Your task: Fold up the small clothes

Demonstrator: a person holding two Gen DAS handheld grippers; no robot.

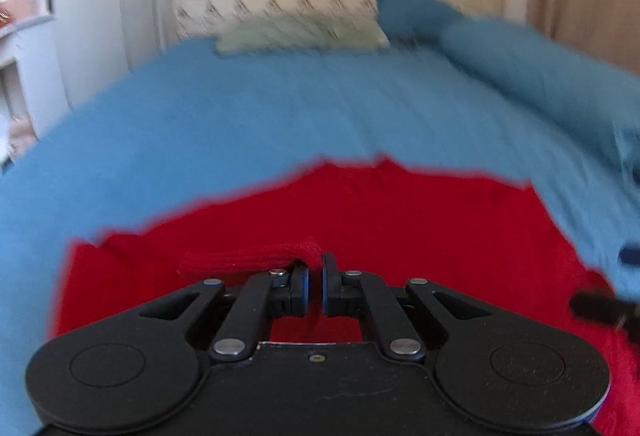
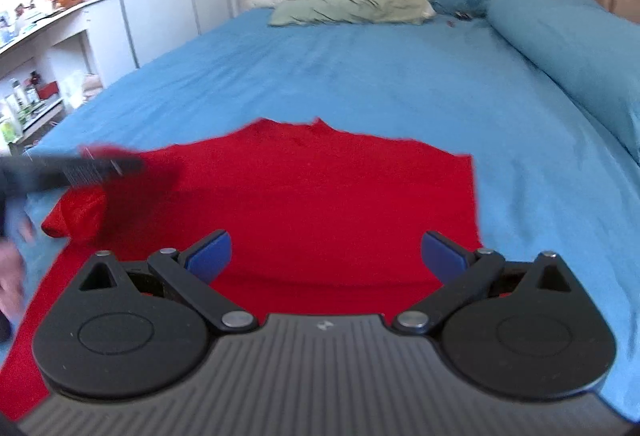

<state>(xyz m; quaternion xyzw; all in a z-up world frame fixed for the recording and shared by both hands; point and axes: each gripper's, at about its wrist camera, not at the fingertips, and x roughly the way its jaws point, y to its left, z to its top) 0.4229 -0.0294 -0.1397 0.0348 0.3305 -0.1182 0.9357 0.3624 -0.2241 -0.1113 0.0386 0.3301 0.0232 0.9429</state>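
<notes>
Red knit garment [image 2: 320, 192] lies mostly flat on the blue bed sheet [image 2: 360, 76], folding barely begun: left gripper [image 1: 315, 278] jaws pinch its ribbed edge, right gripper [image 2: 325, 256] jaws spread above it.

Bare blue sheet [image 2: 360, 76] beyond red garment [image 2: 320, 188]; bolster [image 2: 568, 48] blocks right side.

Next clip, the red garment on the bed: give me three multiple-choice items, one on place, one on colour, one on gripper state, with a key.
1. Where does the red garment lie?
A. on the blue bedsheet
B. on a shelf
C. on the floor

2. What colour is the crumpled cloth near the headboard?
A. yellow
B. pale green
C. black

3. How is the left gripper?
A. wide open
B. shut on a fold of the garment
C. out of view

Key: A, sheet surrounds it; B, it shows pale green; B, red cloth is pinched between closed fingers, while the right gripper gapes.
</notes>
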